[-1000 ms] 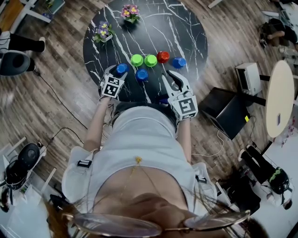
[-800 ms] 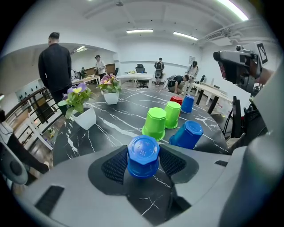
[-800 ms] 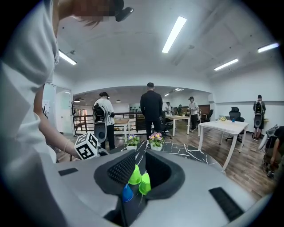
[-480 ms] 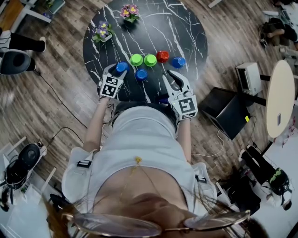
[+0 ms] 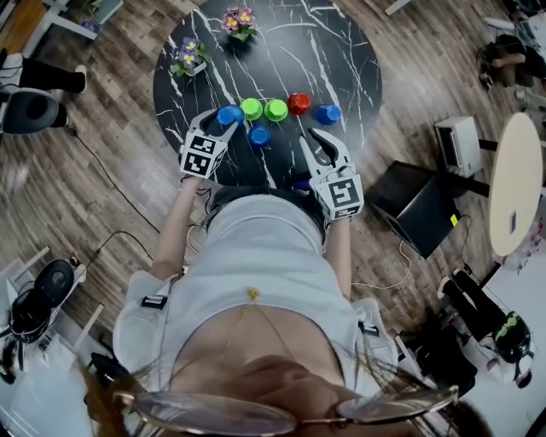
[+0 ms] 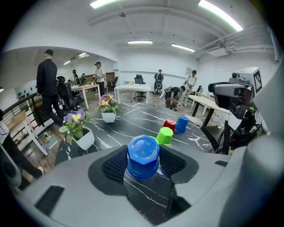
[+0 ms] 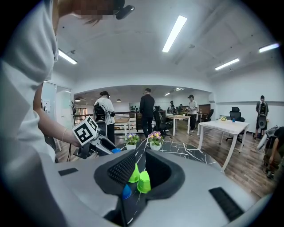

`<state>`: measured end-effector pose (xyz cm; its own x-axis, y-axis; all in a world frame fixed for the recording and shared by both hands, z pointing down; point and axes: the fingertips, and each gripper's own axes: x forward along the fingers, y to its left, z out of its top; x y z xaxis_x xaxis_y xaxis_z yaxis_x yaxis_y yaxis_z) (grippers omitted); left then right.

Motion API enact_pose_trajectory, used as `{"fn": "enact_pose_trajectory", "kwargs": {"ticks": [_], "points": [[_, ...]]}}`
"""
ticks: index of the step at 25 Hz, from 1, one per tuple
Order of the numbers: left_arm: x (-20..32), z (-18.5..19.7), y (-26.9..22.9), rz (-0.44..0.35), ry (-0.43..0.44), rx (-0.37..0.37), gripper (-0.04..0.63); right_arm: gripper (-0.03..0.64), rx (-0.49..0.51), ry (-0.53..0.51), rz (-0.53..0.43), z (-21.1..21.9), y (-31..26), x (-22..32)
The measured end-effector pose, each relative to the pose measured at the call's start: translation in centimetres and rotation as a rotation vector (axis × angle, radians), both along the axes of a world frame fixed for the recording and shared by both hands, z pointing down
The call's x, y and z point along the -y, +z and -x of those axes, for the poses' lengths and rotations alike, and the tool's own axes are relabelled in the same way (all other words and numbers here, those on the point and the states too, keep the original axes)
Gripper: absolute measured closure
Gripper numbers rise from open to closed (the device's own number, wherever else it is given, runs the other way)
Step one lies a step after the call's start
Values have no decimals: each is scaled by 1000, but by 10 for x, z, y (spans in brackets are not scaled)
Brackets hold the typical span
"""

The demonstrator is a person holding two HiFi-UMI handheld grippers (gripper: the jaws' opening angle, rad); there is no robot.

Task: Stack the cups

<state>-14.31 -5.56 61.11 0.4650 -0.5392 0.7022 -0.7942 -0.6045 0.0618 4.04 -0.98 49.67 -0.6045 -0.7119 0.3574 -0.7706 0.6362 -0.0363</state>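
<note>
Several upturned cups stand on the round black marble table: two green, a red one, a blue one and another blue one nearer me. My left gripper has just been closing and is shut on a third blue cup, held upside down just above the table, left of the green cups. My right gripper hangs near the table's front edge, its jaws apart with nothing between them. The green cups show beyond them.
Two potted flowers stand on the far side of the table. A dark box, a white box and a pale round table stand on the wooden floor to the right. People stand and sit at desks in the background.
My left gripper has risen off the table with the blue cup in it, drifting slightly toward the green cups. The right gripper has stayed still.
</note>
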Motion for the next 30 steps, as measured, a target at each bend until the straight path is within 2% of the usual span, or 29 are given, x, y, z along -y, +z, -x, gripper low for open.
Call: {"fn": "enact_pose_trajectory", "kwargs": {"ticks": [19,30], "points": [[13,-32,-33,-41,77,-19,354,539,2,10,-10,-13,-2,7],[20,-54,-31,-31,134,-18,354,538,-9,33,9,-23,1,3]]}}
